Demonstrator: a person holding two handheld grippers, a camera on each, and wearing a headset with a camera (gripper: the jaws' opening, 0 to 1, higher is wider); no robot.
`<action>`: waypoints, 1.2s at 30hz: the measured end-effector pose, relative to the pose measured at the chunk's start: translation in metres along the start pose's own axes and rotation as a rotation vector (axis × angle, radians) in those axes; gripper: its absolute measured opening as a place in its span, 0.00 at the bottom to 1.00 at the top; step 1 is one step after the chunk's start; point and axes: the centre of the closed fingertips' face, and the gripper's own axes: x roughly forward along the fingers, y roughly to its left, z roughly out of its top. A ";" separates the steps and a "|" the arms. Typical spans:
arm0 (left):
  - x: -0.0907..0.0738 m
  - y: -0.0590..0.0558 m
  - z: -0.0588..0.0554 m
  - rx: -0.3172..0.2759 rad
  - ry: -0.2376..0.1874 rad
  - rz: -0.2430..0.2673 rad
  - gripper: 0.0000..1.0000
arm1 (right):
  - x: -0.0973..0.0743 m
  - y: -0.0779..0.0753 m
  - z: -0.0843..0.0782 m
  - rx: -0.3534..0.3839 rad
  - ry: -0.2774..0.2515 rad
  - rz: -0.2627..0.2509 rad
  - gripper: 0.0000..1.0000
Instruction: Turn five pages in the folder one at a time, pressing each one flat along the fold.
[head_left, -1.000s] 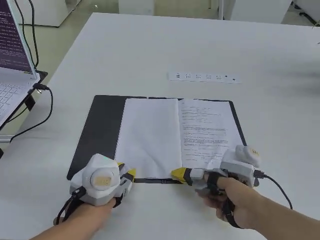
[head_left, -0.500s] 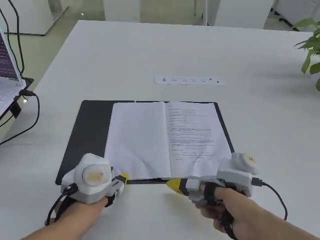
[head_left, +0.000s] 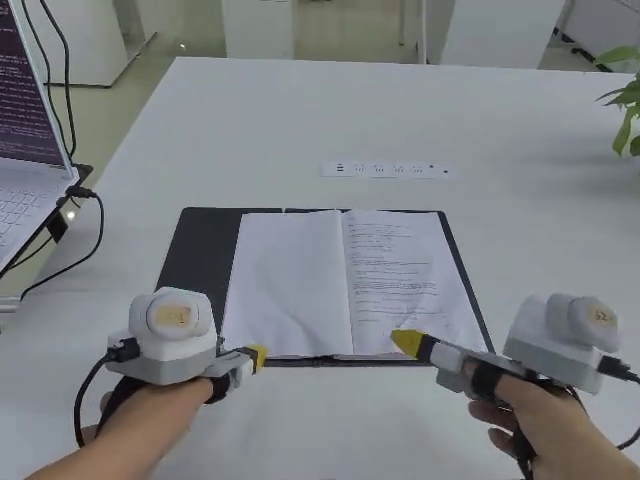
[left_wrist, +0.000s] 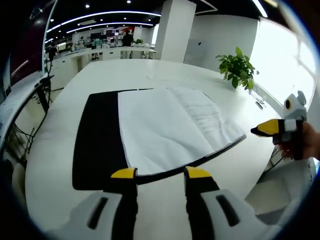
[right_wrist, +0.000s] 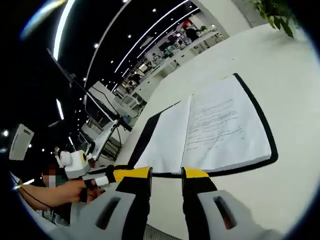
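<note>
A black folder (head_left: 197, 252) lies open and flat in the middle of a white table (head_left: 300, 110). On its left half there is a bare strip of black cover, and next to that a blank white page (head_left: 285, 285). On its right half there is a page with small printed lines (head_left: 405, 275). The fold runs straight from 12 o'clock to 6 o'clock between the two pages. In the head view the left gripper (head_left: 255, 355) is at 7 o'clock, with its yellow tips just beside the near edge of the folder, by the bottom corner of the blank page. Its own view shows the two jaws a little way apart with nothing between them. The right gripper (head_left: 405, 343) is at 5 o'clock, with its yellow tip at the bottom edge of the printed page. I cannot tell if it touches the paper. Its own view shows its jaws a little way apart too, and they hold nothing. A hand (head_left: 540, 425) holds the right gripper from behind. A white power strip (head_left: 385, 169) lies past the folder at 12 o'clock, well apart from it. An open laptop (head_left: 20, 150) sits at 10 o'clock, and green leaves of a plant (head_left: 625, 100) peek in at 2 o'clock.
</note>
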 end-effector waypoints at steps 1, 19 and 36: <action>-0.006 -0.003 0.002 -0.003 -0.003 -0.011 0.40 | -0.006 0.001 0.004 -0.046 -0.007 -0.012 0.26; -0.089 -0.007 0.027 0.043 -0.147 0.043 0.60 | -0.075 -0.011 0.040 -0.253 -0.103 -0.163 0.60; -0.118 0.002 0.030 0.067 -0.217 0.097 0.99 | -0.090 -0.009 0.040 -0.330 -0.151 -0.152 1.00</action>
